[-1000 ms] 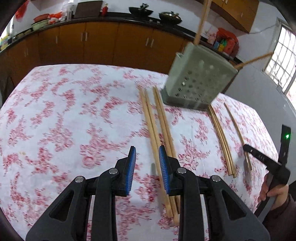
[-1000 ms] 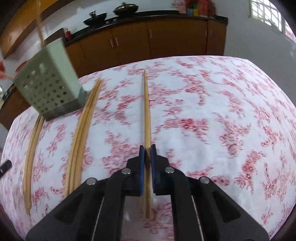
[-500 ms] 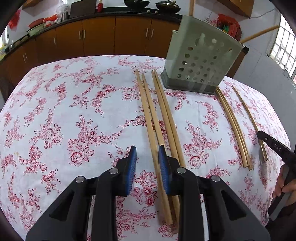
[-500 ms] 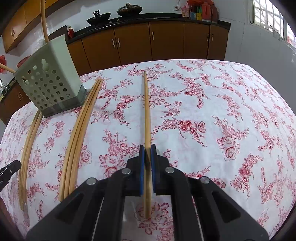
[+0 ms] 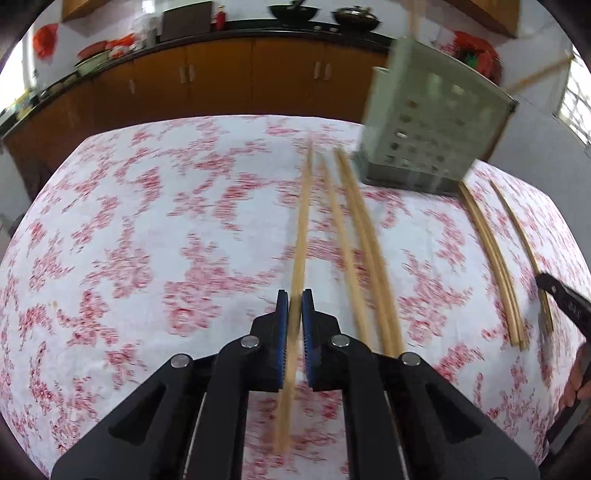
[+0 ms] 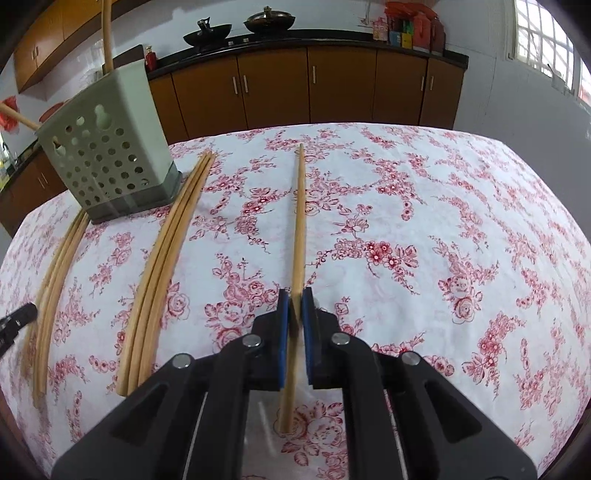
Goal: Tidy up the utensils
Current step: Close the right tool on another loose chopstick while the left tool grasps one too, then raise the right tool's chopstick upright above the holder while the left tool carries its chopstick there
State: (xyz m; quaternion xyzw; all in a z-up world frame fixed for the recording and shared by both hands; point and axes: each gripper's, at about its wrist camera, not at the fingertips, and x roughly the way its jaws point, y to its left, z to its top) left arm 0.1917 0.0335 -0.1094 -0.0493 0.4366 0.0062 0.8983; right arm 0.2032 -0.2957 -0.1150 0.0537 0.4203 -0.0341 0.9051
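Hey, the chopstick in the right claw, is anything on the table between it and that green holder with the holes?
Yes, on the table: a bundle of chopsticks lies between the held chopstick in the right claw and the holder. Nothing visible blocks the holder's open top if the chopstick goes over them.

The tablecloth [image 6: 424, 206] is white with a red rose print. The chopsticks [image 6: 298, 221] are pale tan wood. The perforated utensil holder [image 6: 107, 155], upper left in the right wrist view, is pale grey-green with a darker grey base. Each hand-held gripper [image 5: 295, 321] is black with blue pads [image 6: 282, 332]. The cabinets [image 6: 314, 88] behind are orange-brown under a black worktop, and the woks [image 6: 271, 16] on it are black.
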